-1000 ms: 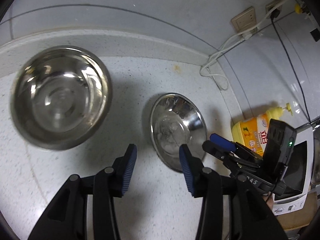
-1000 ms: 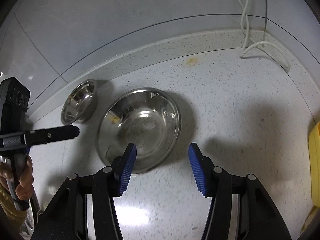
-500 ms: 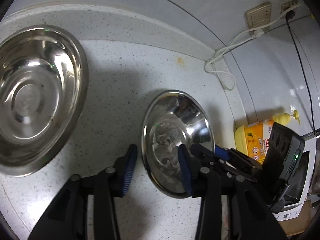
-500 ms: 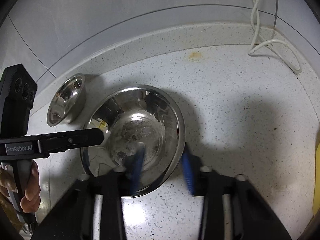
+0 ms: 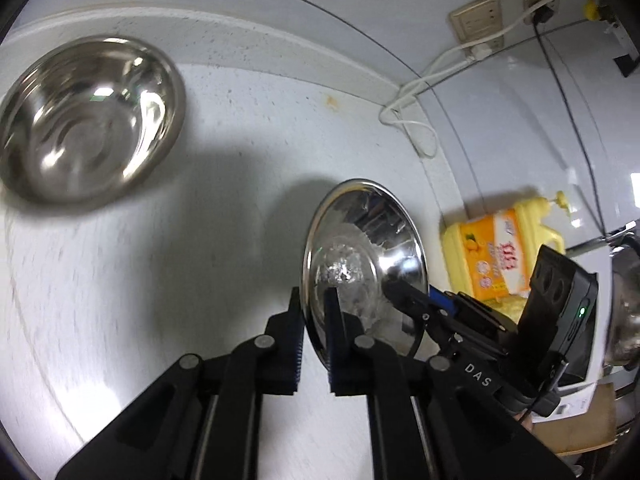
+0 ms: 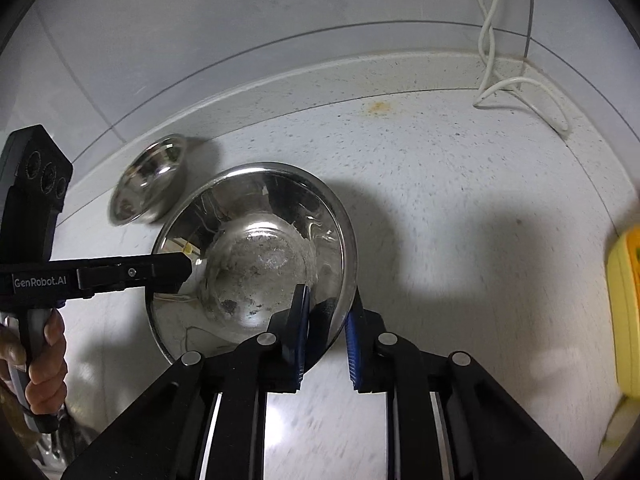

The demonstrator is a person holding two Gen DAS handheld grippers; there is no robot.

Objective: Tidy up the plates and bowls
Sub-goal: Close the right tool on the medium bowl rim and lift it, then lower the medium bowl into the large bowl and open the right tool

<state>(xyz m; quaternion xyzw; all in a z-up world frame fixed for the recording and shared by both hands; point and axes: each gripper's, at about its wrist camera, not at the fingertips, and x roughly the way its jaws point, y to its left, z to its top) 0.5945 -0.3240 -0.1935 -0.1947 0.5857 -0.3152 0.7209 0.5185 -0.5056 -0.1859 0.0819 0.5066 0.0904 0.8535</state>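
On the speckled white countertop (image 6: 460,208) we've got both grippers on the same steel dish: the shallow plate-like bowl (image 6: 256,252) sits mid-counter, and our left gripper (image 5: 314,312) has its jaws pinched on the rim at one side, thin metal edge sandwiched between the blue pads. Jaws have just been closing, now nearly together w/ only the rim between. Right gripper (image 6: 326,316) is clamped on the opposite edge, one finger inside the dish, the other outside under the lip; it too has just been closing and now bites the rim. From the right wrist view we see the left tool coming in from the side, a hand (image 6: 38,360) wrapped round its handle. The dish looks tipped in the left view, can't tell if it's off the counter. Further back, near the wall upstand, the deeper steel bowl (image 5: 88,120) sits on its own, well apart from the gripped one. Over by the corner there's a yellow detergent jug (image 5: 504,252), a white cable (image 5: 416,120) looping on the counter, and wall sockets (image 5: 478,16) above. Some motion blur on the counter, esp. left view
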